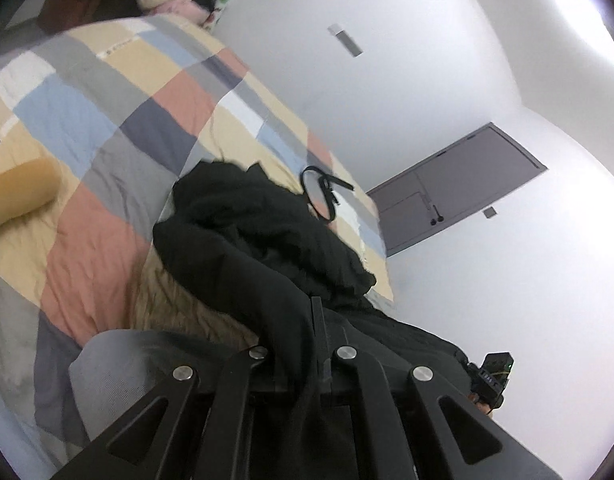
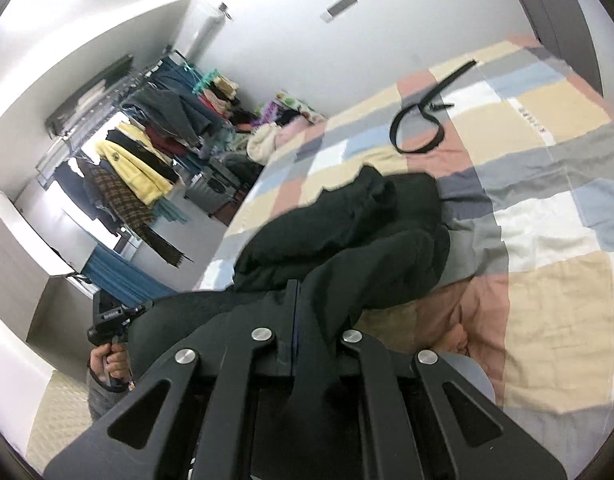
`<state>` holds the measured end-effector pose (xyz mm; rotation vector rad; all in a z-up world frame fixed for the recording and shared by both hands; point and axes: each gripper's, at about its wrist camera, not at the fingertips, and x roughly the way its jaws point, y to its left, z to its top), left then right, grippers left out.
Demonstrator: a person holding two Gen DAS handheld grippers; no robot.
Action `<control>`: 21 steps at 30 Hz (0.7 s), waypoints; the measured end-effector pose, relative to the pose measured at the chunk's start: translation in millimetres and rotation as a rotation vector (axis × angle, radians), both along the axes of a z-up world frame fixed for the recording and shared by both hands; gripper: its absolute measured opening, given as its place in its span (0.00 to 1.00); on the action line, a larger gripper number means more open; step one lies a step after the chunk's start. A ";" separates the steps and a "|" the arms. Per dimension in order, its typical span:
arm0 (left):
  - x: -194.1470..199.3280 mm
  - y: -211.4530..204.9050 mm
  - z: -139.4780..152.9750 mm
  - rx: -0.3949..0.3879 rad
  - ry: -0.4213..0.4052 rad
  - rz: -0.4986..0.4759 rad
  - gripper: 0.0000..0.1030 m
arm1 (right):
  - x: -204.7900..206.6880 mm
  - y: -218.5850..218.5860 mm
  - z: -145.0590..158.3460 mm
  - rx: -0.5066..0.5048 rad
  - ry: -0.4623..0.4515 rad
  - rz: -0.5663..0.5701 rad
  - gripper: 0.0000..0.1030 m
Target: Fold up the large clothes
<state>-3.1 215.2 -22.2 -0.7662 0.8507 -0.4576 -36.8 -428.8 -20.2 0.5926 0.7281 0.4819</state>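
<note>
A large black garment (image 1: 267, 224) lies bunched on a patchwork quilt (image 1: 107, 120). My left gripper (image 1: 317, 320) is shut on an edge of the black garment, which drapes over its fingers. In the right wrist view the same garment (image 2: 347, 232) is heaped on the quilt (image 2: 547, 200), and my right gripper (image 2: 295, 304) is shut on another edge of it. The cloth stretches between both grippers. The right gripper's body shows in the left wrist view (image 1: 489, 376), and the left one, held in a hand, shows in the right wrist view (image 2: 111, 320).
A black belt (image 1: 323, 192) lies coiled on the quilt beyond the garment, also in the right wrist view (image 2: 423, 120). A tan cushion (image 1: 19, 188) lies at the left. A crowded clothes rack (image 2: 147, 152) and a grey door (image 1: 459, 188) stand by the walls.
</note>
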 end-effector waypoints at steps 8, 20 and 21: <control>-2.9 -8.5 17.1 0.084 -0.030 0.004 0.04 | 9.7 -8.3 13.7 0.006 -0.014 -0.045 0.06; 123.2 -42.8 62.3 0.377 -0.083 0.105 0.05 | 135.3 -18.5 31.8 0.006 -0.079 -0.155 0.06; 132.3 -45.8 64.6 0.399 -0.089 0.112 0.05 | 142.3 -18.3 32.6 -0.003 -0.084 -0.161 0.06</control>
